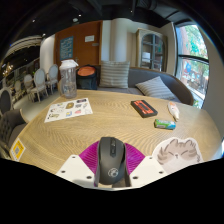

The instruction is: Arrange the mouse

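Observation:
A black wireless mouse (pixel 112 162) with a scroll wheel sits between my fingers, its front end pointing away over the round wooden table (pixel 110 125). My gripper (pixel 112 150) is shut on it. The magenta pads (pixel 92 157) press against both of its sides. The mouse's rear end hides the lower part of the fingers.
On the table beyond the fingers are a white leaf-shaped mat (pixel 181 150) at the right, a small green packet (pixel 165 124), a dark box (pixel 144 107), a printed leaflet (pixel 68 109), a clear jug (pixel 68 78) and a yellow note (pixel 17 149). A sofa (pixel 125 80) and chairs stand behind.

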A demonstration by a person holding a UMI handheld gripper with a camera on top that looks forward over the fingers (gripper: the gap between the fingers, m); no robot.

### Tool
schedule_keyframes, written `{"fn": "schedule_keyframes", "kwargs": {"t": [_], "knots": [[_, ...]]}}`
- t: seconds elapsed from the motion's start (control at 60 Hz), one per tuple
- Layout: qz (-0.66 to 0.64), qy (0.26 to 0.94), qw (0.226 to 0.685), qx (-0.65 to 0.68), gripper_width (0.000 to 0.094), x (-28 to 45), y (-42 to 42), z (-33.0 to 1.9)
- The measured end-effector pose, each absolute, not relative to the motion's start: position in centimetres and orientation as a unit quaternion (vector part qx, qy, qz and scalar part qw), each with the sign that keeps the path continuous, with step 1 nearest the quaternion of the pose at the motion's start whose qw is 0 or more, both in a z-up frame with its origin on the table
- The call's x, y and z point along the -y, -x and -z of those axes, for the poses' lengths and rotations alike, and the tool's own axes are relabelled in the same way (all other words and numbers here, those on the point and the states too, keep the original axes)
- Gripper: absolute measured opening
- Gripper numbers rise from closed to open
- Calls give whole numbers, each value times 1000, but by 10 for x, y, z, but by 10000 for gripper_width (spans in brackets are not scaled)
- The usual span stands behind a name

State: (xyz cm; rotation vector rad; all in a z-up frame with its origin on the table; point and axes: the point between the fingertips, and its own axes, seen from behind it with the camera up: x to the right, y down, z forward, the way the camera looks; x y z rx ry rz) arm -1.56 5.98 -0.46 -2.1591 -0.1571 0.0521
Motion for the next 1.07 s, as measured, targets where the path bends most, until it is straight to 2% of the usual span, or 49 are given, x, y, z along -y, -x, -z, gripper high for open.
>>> {"fn": "schedule_keyframes", "kwargs": {"t": [0.083,0.183,0.267,0.35,0.5,0.567,0.6,0.683,0.717,0.767,0.8,0.983,1.067], "knots": [[-16,866,497,63,350,-54,-2,-28],[19,838,543,49,350,-47,-57,-88],[66,831,551,34,348,-32,-112,-112],[93,846,525,16,348,-23,-162,-89],[135,884,448,6,348,-2,-223,-3],[135,895,426,-4,371,-1,-232,11],[126,889,440,-12,404,-6,-231,6],[111,895,433,-14,490,-1,-231,10],[97,896,434,-9,619,0,-226,7],[76,891,447,-2,879,6,-221,0],[69,884,462,-4,840,12,-220,-9],[69,848,525,3,853,78,-230,-42],[49,839,541,-2,853,116,-231,-42]]}}
